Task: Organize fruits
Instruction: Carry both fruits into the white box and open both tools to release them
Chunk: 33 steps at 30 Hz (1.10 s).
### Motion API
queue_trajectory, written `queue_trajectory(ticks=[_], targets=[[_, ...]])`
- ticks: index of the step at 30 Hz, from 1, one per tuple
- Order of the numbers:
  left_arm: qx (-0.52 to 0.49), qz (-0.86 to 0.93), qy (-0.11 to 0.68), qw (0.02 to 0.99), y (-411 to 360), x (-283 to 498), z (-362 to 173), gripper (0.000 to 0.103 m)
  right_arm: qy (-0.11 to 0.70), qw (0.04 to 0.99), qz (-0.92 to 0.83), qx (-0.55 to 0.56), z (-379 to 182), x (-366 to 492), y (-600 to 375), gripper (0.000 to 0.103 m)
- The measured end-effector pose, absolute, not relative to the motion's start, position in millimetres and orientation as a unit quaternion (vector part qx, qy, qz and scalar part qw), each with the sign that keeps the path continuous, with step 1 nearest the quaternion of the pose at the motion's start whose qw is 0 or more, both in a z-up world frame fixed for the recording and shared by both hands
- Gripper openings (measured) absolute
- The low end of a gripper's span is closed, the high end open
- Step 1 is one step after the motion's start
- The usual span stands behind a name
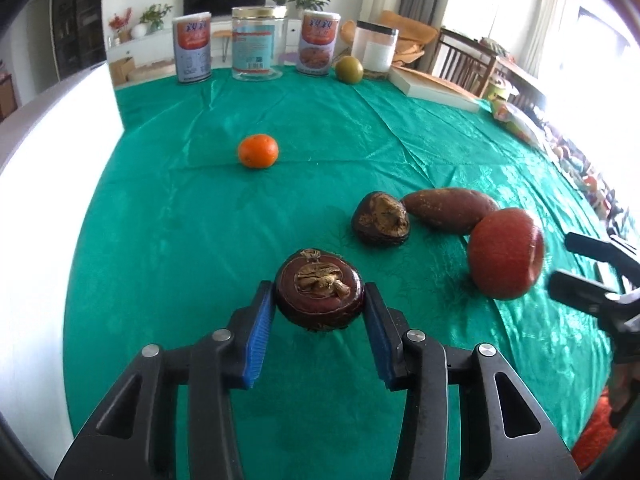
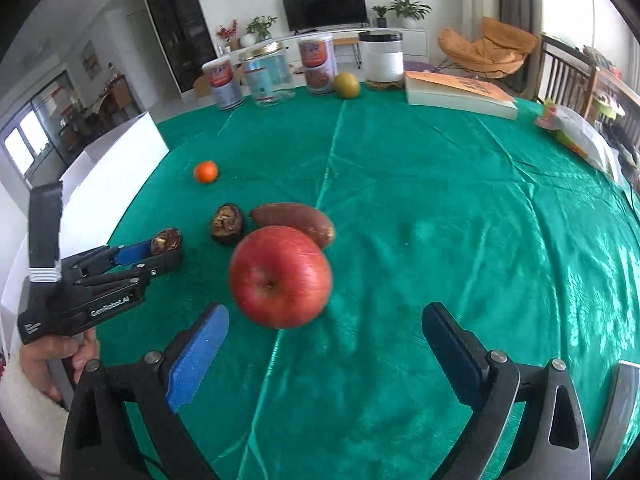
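Observation:
My left gripper (image 1: 319,286) is shut on a dark brown round fruit (image 1: 319,298), its blue pads pressing on both sides. The right wrist view shows the same grip (image 2: 166,250) at the left, with a hand on the handle. A red apple (image 2: 280,276) lies on the green tablecloth (image 2: 440,200), just ahead of my right gripper (image 2: 326,312). That gripper is open wide and neither pad touches the apple. In the left wrist view the apple (image 1: 506,254) sits at the right, with the right gripper (image 1: 560,260) beside it.
A second dark fruit (image 1: 381,220), a brown oblong tuber (image 1: 450,208) and a tangerine (image 1: 258,151) lie mid-table. At the far edge stand a greenish fruit (image 1: 349,69), two cans, a glass jar (image 1: 259,44) and a book (image 2: 460,92). A white box (image 2: 116,148) borders the left.

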<state>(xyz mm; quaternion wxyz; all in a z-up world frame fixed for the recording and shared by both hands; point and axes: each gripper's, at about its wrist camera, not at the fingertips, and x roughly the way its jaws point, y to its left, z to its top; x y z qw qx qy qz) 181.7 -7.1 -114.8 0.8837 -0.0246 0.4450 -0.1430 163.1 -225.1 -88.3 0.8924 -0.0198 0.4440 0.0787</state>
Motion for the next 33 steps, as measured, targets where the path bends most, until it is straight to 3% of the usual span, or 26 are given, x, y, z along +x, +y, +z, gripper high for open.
queue_trajectory(ticks=[2,3,4,13,20,25,29,33], targets=[[-0.052,-0.141,0.455,0.877,4.1,165.7,-105.6,0.045,0.459,0.885,0.054,-0.053,-102.6,179.6,-205.5,0.097],[-0.062,-0.14,0.459,0.875,9.4,157.1,-101.4,0.045,0.47,0.879,0.051,-0.055,-108.6,185.3,-201.7,0.091],[-0.071,-0.142,0.463,0.872,15.2,146.9,-96.1,0.045,0.473,0.878,0.07,-0.029,-110.6,186.5,-200.8,0.067],[-0.118,-0.227,0.454,0.854,64.2,44.2,-7.0,0.045,0.516,0.834,0.139,0.136,-85.6,119.5,-213.8,0.067],[-0.122,-0.094,0.388,0.909,183.7,41.6,70.7,0.045,0.479,0.81,0.323,0.104,-4.1,95.1,-85.8,0.067],[-0.135,0.019,0.457,0.879,258.3,96.1,19.6,0.045,0.455,0.792,0.408,-0.001,25.2,108.3,45.0,0.067],[-0.132,0.077,0.527,0.836,290.5,127.9,-50.4,0.045,0.484,0.768,0.413,-0.078,-5.7,124.2,122.2,0.067],[-0.154,0.104,0.548,0.816,306.3,128.0,-78.2,0.047,0.508,0.751,0.397,-0.142,-41.6,125.7,157.1,0.068]])
